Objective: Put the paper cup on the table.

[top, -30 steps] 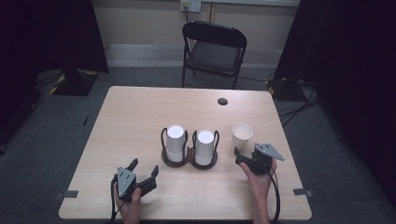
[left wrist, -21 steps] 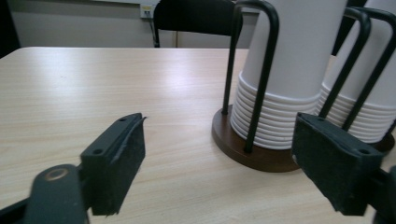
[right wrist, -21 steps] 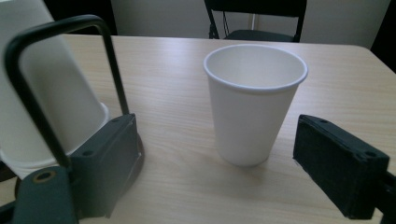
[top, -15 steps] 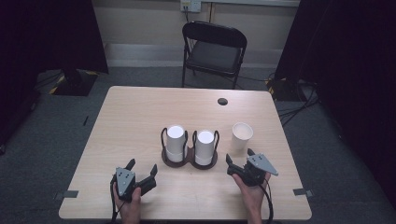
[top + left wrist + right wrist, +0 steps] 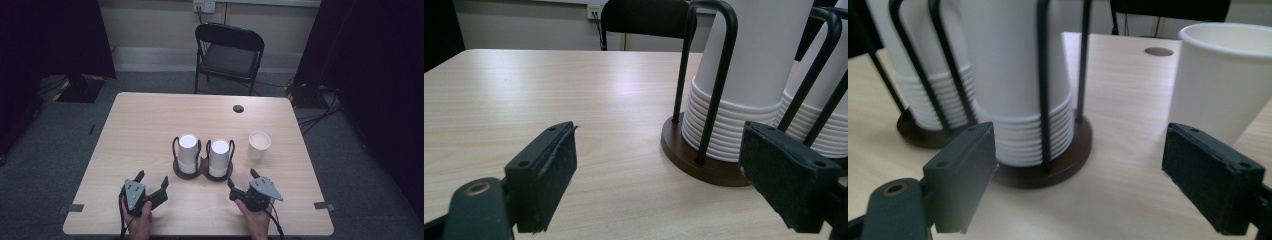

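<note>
1. The tabletop (image 5: 145,125) is pale wood with rounded corners.
2. A dark two-post cup holder (image 5: 202,171) with two stacks of upturned white cups stands near its middle.
3. A single paper cup (image 5: 259,145) stands upright just beside it.
4. A dark round cap (image 5: 238,108) sits near the far edge.

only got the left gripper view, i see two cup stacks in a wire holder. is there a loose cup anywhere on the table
Observer: Yes. In the high view a single paper cup stands upright, mouth up, to the right of the cup holder and apart from it.
Operator: where's the right tool
Observer: The right tool is low over the near side of the table, in front of the holder's right stack, with its jaws wide apart and nothing between them.
Operator: anything else out there
Observer: A small dark round spot sits near the table's far edge. I cannot tell whether it is a hole or a cap.
</note>
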`<state>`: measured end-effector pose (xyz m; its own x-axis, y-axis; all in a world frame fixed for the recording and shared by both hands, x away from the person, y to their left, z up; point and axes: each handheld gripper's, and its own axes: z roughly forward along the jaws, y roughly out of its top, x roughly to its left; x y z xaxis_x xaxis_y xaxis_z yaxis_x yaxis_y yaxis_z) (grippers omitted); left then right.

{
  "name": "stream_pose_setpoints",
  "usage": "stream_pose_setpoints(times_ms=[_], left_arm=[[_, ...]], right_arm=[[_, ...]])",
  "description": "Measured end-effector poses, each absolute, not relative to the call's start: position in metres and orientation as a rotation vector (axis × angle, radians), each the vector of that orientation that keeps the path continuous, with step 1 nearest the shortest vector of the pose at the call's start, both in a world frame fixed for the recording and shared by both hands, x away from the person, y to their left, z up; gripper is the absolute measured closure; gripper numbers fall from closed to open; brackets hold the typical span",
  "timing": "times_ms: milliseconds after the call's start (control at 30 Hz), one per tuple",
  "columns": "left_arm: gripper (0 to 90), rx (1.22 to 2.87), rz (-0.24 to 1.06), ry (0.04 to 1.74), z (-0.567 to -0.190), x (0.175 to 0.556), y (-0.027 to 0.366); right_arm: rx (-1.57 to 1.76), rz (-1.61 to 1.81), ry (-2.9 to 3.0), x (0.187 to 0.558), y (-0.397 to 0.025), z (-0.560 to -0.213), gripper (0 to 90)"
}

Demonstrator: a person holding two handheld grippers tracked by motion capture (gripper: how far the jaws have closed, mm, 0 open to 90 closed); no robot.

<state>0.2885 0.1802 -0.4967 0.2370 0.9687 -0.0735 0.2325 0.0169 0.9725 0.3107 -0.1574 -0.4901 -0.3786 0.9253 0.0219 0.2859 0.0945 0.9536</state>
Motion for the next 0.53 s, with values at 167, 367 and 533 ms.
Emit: stream_pose_setpoints(times_ms=[167, 367, 533], left_arm=[[15.9, 1.447, 0.893, 1.199, -0.497, 0.287, 0.179], [16.0, 1.449, 0.898, 1.195, -0.497, 0.287, 0.177], [16.0, 1.463, 0.908, 1.186, -0.497, 0.287, 0.177]], right_arm=[[1.163, 1.354, 1.731, 0.302, -0.155, -0.492, 13.6], [1.134, 1.386, 1.669, 0.297, -0.154, -0.496, 14.0], [1.127, 1.375, 1.652, 0.295, -0.153, -0.496, 14.3]])
